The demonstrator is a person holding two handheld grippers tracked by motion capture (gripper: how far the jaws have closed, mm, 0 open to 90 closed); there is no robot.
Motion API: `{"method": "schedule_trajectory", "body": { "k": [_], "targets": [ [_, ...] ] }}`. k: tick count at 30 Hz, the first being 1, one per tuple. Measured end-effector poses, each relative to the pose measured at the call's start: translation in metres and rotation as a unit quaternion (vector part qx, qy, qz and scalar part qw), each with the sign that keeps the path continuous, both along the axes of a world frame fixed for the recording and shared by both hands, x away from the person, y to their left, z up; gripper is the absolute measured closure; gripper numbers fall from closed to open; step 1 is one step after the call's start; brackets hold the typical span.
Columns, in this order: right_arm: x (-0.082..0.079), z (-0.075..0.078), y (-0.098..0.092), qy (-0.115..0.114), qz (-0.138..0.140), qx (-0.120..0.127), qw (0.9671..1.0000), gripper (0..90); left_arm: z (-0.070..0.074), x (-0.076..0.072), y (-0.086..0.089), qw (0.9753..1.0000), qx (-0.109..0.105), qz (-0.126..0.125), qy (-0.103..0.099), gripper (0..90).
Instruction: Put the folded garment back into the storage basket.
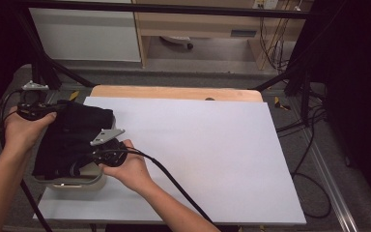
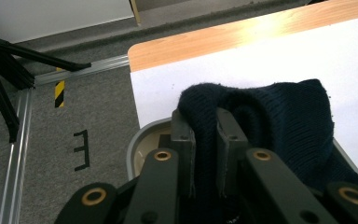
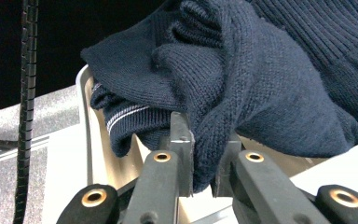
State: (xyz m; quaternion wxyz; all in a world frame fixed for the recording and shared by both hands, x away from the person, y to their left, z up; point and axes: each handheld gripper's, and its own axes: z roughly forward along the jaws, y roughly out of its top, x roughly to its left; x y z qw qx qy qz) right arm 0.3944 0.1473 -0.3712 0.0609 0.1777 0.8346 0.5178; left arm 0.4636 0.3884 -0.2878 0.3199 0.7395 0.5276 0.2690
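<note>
Grippers pinching dark navy ribbed-knit sweater

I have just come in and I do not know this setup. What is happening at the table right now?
A person holds a gripper in each hand, and both are working on a dark navy knitted garment piled over a light-coloured bin at the left edge of the white table. The left gripper is clamped on a fold of the knit, and the right gripper pinches another fold.
</note>
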Motion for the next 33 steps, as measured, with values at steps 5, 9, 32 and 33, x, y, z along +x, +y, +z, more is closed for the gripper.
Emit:
{"method": "schedule_trajectory", "body": {
  "k": [5,9,32,33],
  "targets": [
    [-0.001,-0.002,-0.001,0.001,-0.002,-0.003,1.0000,82.7,-0.006,0.002,0.003,0.9999,-0.004,0.009,0.004,80.1],
    [-0.001,-0.004,-0.001,0.006,0.000,-0.007,1.0000,82.8,-0.010,0.004,0.004,0.9999,0.001,0.009,0.013,80.0],
    [0.001,-0.006,0.004,0.012,0.007,-0.014,0.9998,82.9,-0.014,0.002,0.004,0.9998,0.011,0.002,0.018,79.9],
    [0.001,-0.006,0.004,0.013,0.007,-0.013,0.9998,82.9,-0.014,0.002,0.005,0.9998,0.010,0.002,0.018,79.8]
  ]
}}
